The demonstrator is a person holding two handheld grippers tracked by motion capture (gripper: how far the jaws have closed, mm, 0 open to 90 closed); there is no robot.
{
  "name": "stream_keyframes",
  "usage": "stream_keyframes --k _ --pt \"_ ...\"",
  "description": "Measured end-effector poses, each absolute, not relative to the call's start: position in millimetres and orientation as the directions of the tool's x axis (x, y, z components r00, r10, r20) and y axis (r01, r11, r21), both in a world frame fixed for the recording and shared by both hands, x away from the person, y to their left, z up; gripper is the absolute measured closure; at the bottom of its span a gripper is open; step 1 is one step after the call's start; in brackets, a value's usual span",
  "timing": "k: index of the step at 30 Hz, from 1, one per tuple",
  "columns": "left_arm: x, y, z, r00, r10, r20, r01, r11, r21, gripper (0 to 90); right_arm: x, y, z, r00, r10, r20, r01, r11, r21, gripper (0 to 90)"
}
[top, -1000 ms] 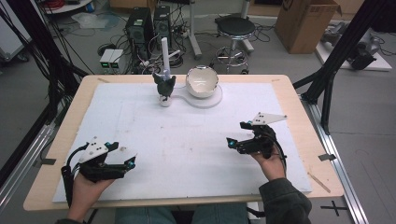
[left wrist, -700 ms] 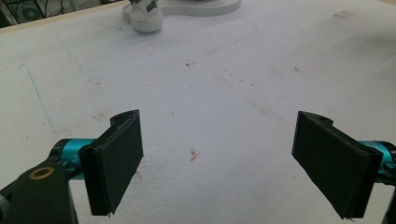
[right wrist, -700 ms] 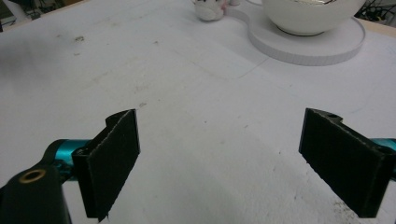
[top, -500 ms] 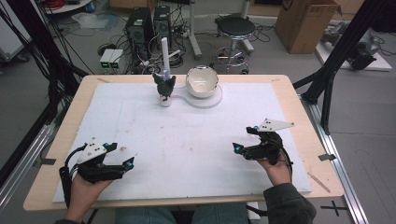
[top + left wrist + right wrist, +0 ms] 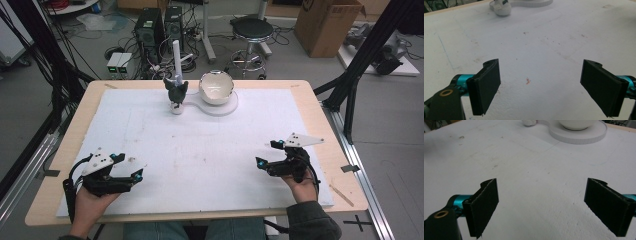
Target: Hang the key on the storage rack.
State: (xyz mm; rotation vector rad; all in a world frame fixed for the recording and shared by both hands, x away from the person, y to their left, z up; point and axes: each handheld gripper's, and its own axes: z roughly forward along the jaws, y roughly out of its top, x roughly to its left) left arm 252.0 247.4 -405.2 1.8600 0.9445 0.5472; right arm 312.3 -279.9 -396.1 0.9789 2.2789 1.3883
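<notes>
Your left gripper [image 5: 131, 172]: near the front left edge of the table, held in your left hand [image 5: 90, 207]; its two black padded jaws stand wide apart with nothing between them, as the left gripper view [image 5: 541, 86] shows over bare board.
Your right gripper [image 5: 265, 161]: near the front right edge, held in your right hand [image 5: 303, 187], a grey three-cornered plate on top; its jaws are also spread wide and empty, seen in the right gripper view [image 5: 541, 207].
White foam board [image 5: 215, 150]: it covers most of the light wooden table [image 5: 320, 105]; faint stains and small reddish specks mark it between your two grippers.
Flat white round base [image 5: 227, 106]: at the far middle of the board, well apart from both grippers; its rim shows at the top of the right gripper view [image 5: 579, 137].
White round bowl [image 5: 216, 87]: it sits on that base, its opening tilted toward you.
Dark grey clamp-like holder [image 5: 175, 91]: just left of the bowl, on a small white foot joined to the base, with a white upright tube [image 5: 176, 54] rising from it.
Floor beyond: a round black stool [image 5: 252, 30], a brown cardboard box [image 5: 327, 20] and black computer towers [image 5: 160, 25].
</notes>
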Motion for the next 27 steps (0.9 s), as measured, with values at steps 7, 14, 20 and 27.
stream_keyframes --k 7,14,20,27 --pt "252 247 -406 0.603 0.797 -0.031 0.382 -0.255 0.888 16.8 307 -286 -401 -0.716 0.691 0.096 0.404 0.298 0.865 11.7" --pt "254 248 -408 0.616 0.787 -0.026 0.384 -0.271 0.883 16.8 301 -289 -404 -0.723 0.685 0.093 0.402 0.307 0.863 11.7" --pt "252 248 -408 0.619 0.785 -0.027 0.377 -0.267 0.887 16.8 295 -290 -403 -0.716 0.691 0.097 0.404 0.297 0.865 11.7" --pt "251 248 -407 0.62 0.784 -0.026 0.375 -0.267 0.887 16.8 293 -287 -403 -0.721 0.688 0.079 0.392 0.312 0.866 11.7"
